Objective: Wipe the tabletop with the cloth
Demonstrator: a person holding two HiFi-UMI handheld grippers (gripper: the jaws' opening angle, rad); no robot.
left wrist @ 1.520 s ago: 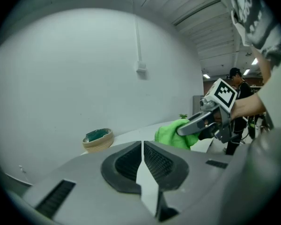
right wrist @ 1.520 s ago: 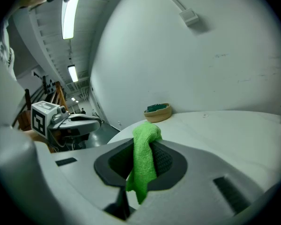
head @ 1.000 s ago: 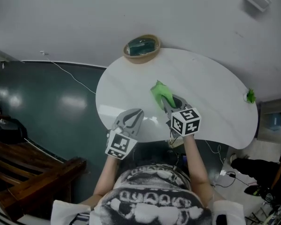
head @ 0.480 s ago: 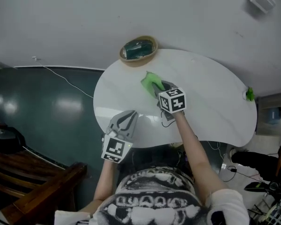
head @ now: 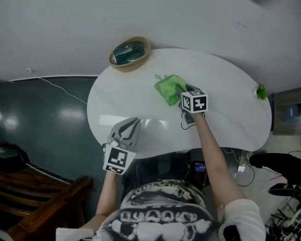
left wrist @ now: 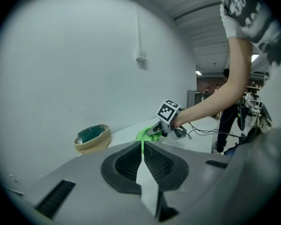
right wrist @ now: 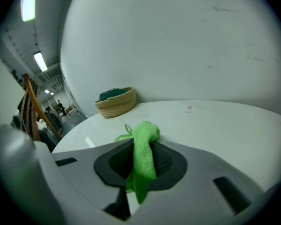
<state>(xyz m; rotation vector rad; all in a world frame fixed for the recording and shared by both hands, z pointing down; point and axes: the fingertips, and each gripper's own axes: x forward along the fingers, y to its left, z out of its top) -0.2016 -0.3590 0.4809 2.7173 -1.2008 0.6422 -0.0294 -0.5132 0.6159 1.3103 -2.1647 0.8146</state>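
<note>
Apparently, cloth (head: pixel 168 88) between right tongs (right wrist: pixel 143 148)

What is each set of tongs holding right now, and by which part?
Right tongs pinch the green cloth along a bunched fold, one end trailing past the pads. Left tongs are shut, holding nothing.

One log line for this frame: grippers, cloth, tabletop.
right gripper: shut on green cloth | green cloth: on tabletop | left gripper: shut, empty, over near edge | basket: far rim
</note>
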